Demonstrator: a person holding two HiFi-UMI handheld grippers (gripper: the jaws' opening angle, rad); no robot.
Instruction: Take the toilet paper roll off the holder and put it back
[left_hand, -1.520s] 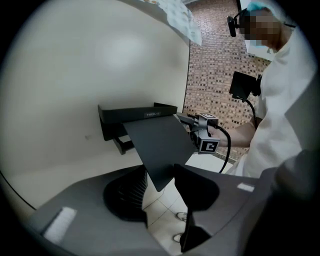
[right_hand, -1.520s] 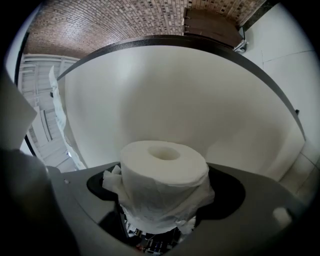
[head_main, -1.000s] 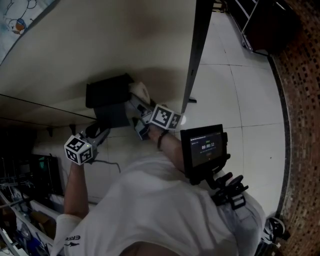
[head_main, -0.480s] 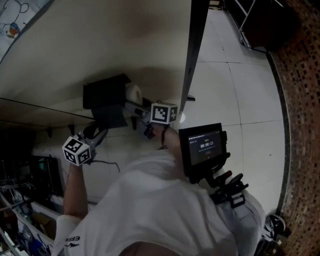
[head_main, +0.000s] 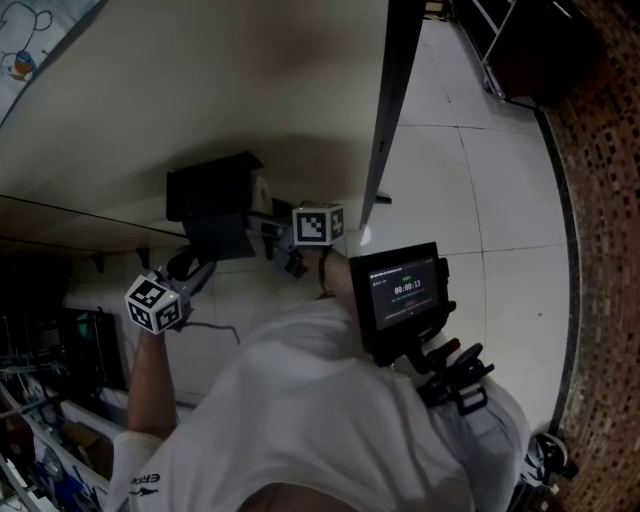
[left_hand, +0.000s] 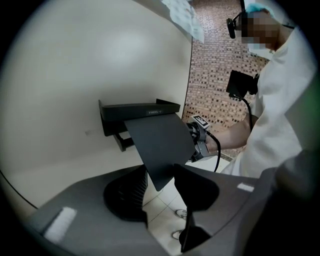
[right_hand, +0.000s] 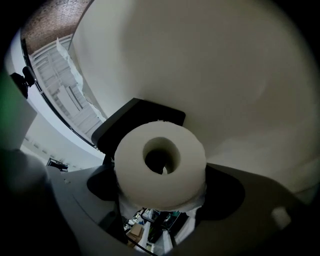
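Observation:
A black toilet paper holder (head_main: 208, 190) hangs on the cream wall. My left gripper (head_main: 203, 266) reaches up from below and is shut on the lower corner of the holder's lid (left_hand: 159, 145), which is tilted outward. The white toilet paper roll (head_main: 262, 188) sits at the holder's right side, half hidden by the lid. My right gripper (head_main: 272, 222) is shut on the roll (right_hand: 160, 165), one jaw on each side, with the hollow core facing the camera. In the right gripper view the holder (right_hand: 131, 121) shows just behind the roll.
A dark vertical post (head_main: 388, 110) stands against the wall right of the holder. A tiled floor (head_main: 490, 190) and a brick wall (head_main: 610, 200) lie further right. A black screen unit (head_main: 402, 295) hangs on the person's chest. Shelves and clutter (head_main: 40, 400) fill the lower left.
My right gripper has carried the roll left and in toward the holder, turning more level. More of the roll is now hidden behind the lid. The left gripper has stayed in place.

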